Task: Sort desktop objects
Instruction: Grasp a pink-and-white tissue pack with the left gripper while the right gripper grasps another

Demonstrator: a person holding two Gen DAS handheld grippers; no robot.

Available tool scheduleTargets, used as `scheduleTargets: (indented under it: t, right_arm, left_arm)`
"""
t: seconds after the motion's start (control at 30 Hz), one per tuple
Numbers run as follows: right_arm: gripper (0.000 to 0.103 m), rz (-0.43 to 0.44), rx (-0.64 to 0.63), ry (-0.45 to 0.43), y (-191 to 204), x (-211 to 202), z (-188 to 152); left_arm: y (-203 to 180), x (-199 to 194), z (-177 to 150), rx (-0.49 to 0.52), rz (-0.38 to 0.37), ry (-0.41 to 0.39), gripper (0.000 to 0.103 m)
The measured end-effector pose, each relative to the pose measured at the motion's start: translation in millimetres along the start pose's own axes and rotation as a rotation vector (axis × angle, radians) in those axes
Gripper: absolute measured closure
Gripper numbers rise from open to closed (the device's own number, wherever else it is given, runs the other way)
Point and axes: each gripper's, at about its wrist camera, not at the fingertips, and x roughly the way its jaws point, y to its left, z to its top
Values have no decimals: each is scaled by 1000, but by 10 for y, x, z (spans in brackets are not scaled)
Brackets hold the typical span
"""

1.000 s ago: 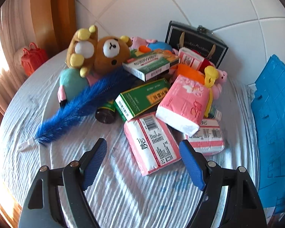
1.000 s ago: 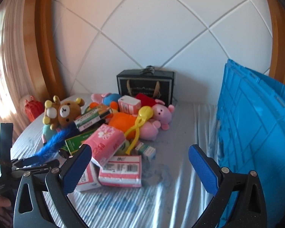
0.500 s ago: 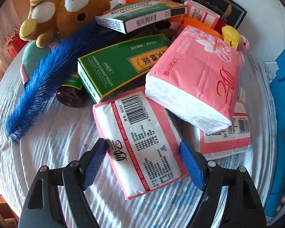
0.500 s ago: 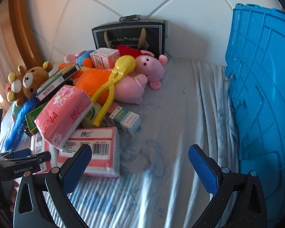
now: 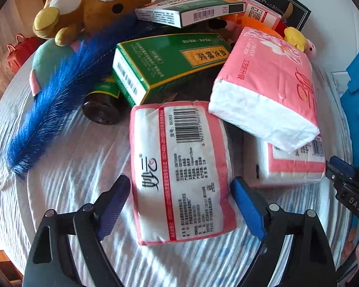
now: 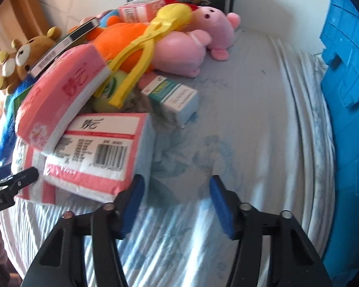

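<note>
Left gripper (image 5: 180, 204) fingers opening wide, straddling a pink tissue pack (image 5: 179, 172) without pressing it, right gripper (image 6: 176, 205) fingers closing on nothing over the striped tabletop (image 6: 251, 119).

Left hand-held gripper (image 5: 180, 205) opening, right hand-held gripper (image 6: 177, 205) closing, empty

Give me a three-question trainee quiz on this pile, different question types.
1. True or false: the pink-and-white barcoded tissue pack lies between the left gripper's blue fingers.
2. Multiple choice: what rests on the green rectangular medicine box's left side? A) long blue feather duster B) red ball C) steel spoon
3. Fill in: the right gripper's closing fingers have only ____ between them.

Key: 1 true; 2 A; 3 the pale striped bedsheet.
</note>
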Motion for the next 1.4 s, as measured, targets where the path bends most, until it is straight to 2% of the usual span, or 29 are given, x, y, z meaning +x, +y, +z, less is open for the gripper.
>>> scheduleTargets:
  t: [0.13, 0.17, 0.23, 0.27, 0.3, 0.4, 0.47, 0.5, 0.57, 0.67, 0.83, 1.07, 1.2, 1.4]
  right_arm:
    - [51, 183, -114, 56, 371, -64, -200]
    - [48, 209, -140, 73, 459, -72, -250]
    - [33, 252, -172, 84, 584, -114, -322]
    - [16, 249, -179, 77, 614, -144, -332]
    - [7, 231, -186, 64, 630, -175, -325]
    - [6, 199, -191, 39, 630, -235, -233]
    - [4, 184, -205, 33, 639, -224, -141]
    - [1, 170, -218, 37, 668, -212, -102]
    - [0, 148, -244, 52, 728, -159, -35]
    - [0, 136, -280, 72, 832, -89, 53]
    - [0, 95, -336, 128, 1019, 104, 164]
    - [2, 128, -303, 206, 1003, 358, 332]
    - [8, 101, -291, 227, 984, 307, 292]
    - [11, 71, -266, 232, 869, 79, 0]
  left_arm:
    - [164, -100, -180, -2, 35, 14, 15]
    - [195, -127, -215, 3, 46, 18, 16]
    - [238, -181, -284, 25, 55, 22, 16]
    - [248, -211, -305, 39, 54, 15, 16]
    - [247, -246, -315, 60, 51, 3, 16]
    - [226, -296, -278, 88, 38, -12, 16]
    - [183, -241, -239, 106, 30, 14, 16]
    - [158, -195, -219, 117, 54, 26, 16]
    - [137, -103, -183, 129, 82, 49, 16]
    - [189, 16, -140, 95, 64, 95, 16]
    - [236, -11, -139, 115, 35, 79, 17]
    - [307, -74, -176, 129, 39, 59, 21]
    - [319, -144, -248, 140, 36, 62, 23]
    - [357, -321, -477, 152, 9, 63, 24]
